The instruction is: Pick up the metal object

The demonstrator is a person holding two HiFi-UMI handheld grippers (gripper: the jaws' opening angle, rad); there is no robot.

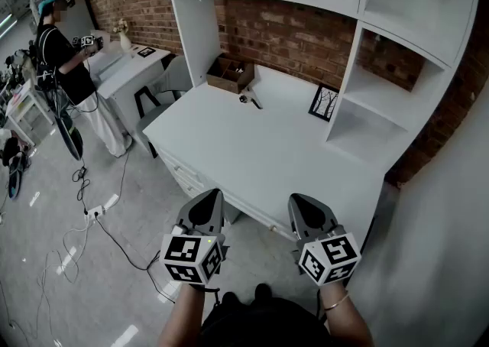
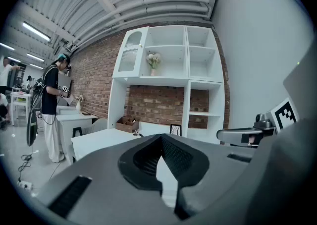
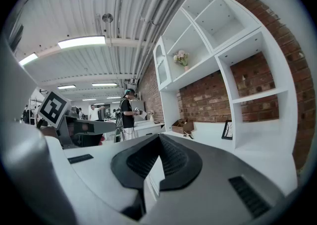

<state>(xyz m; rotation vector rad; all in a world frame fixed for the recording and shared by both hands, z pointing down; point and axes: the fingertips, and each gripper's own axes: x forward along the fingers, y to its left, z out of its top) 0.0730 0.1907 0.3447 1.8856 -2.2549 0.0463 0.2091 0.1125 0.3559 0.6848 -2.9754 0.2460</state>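
1. At the front of the left gripper (image 1: 206, 202), the jaws are pressing together on nothing; the right gripper (image 1: 307, 206) is showing the same closed, empty state.
2. Both grippers are hovering short of the near edge of the white desk (image 1: 290, 162), touching nothing.
3. Far across the desk, the metal object (image 1: 250, 98) is lying just beside the brown box (image 1: 229, 74), well apart from both grippers.
4. Judged progress: nothing is being held; approach, opening, gripping and lifting are all remaining.
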